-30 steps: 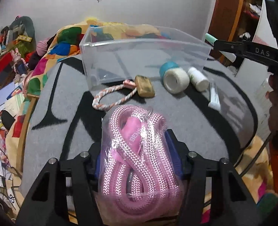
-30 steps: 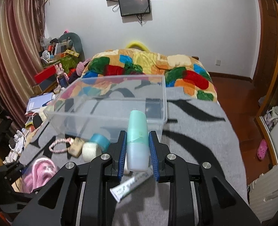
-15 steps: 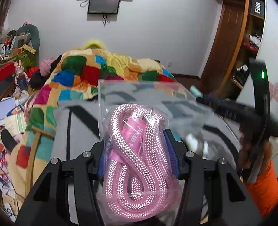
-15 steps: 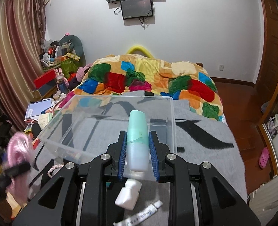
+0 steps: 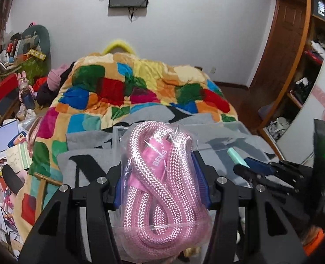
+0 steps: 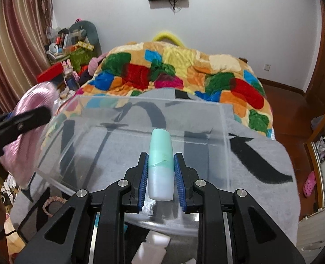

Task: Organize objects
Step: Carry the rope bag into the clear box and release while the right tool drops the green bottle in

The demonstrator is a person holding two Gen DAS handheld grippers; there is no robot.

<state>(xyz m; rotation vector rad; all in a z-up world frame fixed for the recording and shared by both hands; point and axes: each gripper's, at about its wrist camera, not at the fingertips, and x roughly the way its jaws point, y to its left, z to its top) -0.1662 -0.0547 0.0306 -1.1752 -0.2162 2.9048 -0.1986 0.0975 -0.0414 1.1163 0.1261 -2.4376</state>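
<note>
Above clear bin (image 6: 225,132) rim, bagged rope (image 5: 160,176), mint bottle (image 6: 160,156), bin floor bare.

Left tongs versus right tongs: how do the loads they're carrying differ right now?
The left tongs grip a bagged pink rope, soft, bulky and coiled, bulging past the jaws. The right tongs pinch a mint-capped bottle, rigid, slim and smooth, sticking straight out forward. So the left jaws stand much wider apart than the right. Both loads are firmly clamped and held at the clear bin.
</note>
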